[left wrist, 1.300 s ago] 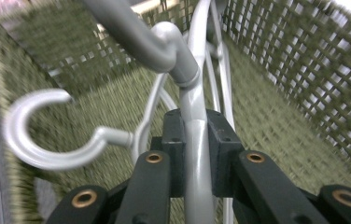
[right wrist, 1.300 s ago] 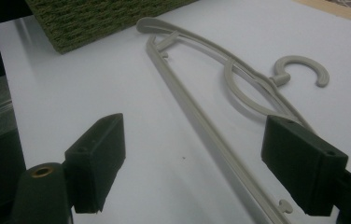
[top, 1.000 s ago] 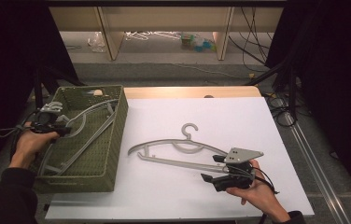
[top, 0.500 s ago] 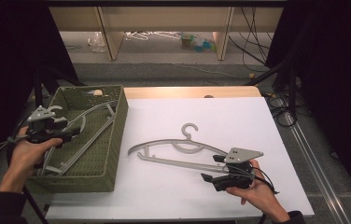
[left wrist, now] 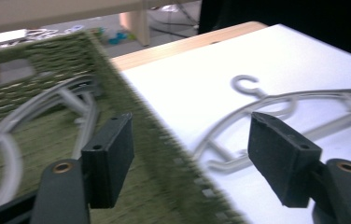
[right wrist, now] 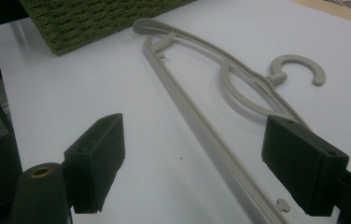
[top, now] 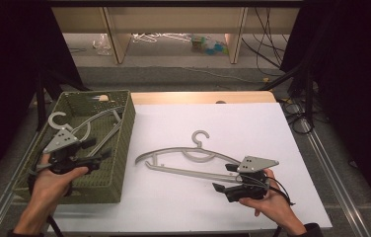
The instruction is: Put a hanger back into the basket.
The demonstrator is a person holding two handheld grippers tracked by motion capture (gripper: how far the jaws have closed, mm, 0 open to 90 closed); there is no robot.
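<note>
A grey plastic hanger (top: 173, 148) lies flat on the white sheet (top: 252, 123). A second grey hanger (top: 99, 118) rests in the green woven basket (top: 127, 143) at the left. My left gripper (top: 102, 148) hovers over the basket's near part and points right. Its jaws have just been opening and stand open with nothing gripped; the basket wall (left wrist: 131, 107) runs below them in the left gripper view, where the left gripper (left wrist: 190, 126) faces the sheet's hanger (left wrist: 304, 97). My right gripper (top: 225, 177) is open at that hanger's right end. In the right gripper view the right gripper (right wrist: 194, 123) straddles the hanger (right wrist: 299, 59)'s bar without touching it.
A wooden table edge (top: 198, 97) shows behind the sheet. Past it, a low shelf (top: 173, 19) stands over a floor with loose hangers and small items. Cables (top: 297, 108) hang at the right. Dark stands flank the table.
My left hand has come off the basket's far-left edge and moved right and up over its near part, jaws opening. The basket's hanger stays inside. My right hand has not moved.
</note>
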